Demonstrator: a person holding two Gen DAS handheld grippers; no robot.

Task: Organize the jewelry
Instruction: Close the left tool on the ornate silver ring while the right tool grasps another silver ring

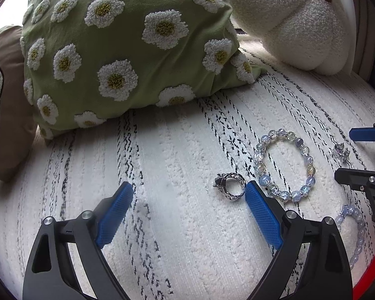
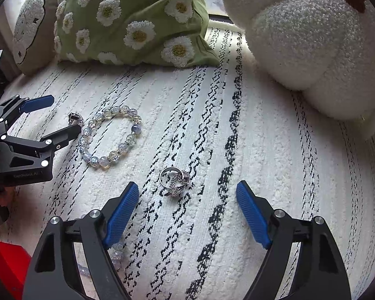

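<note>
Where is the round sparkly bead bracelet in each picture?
Left wrist view: the bead bracelet lies right of centre on the white rug, just beyond the left gripper's right finger.
Right wrist view: the same bracelet lies at left, beside the left gripper.
Shared landmark: the green daisy pillow behind it.

White textured rug [image 1: 177,175] with broken black stripes. Behind it, green daisy cushion [image 1: 117,50], tan cushion [image 1: 5,115], fluffy white cushion [image 2: 307,42]. Bright daylight from behind.
</note>
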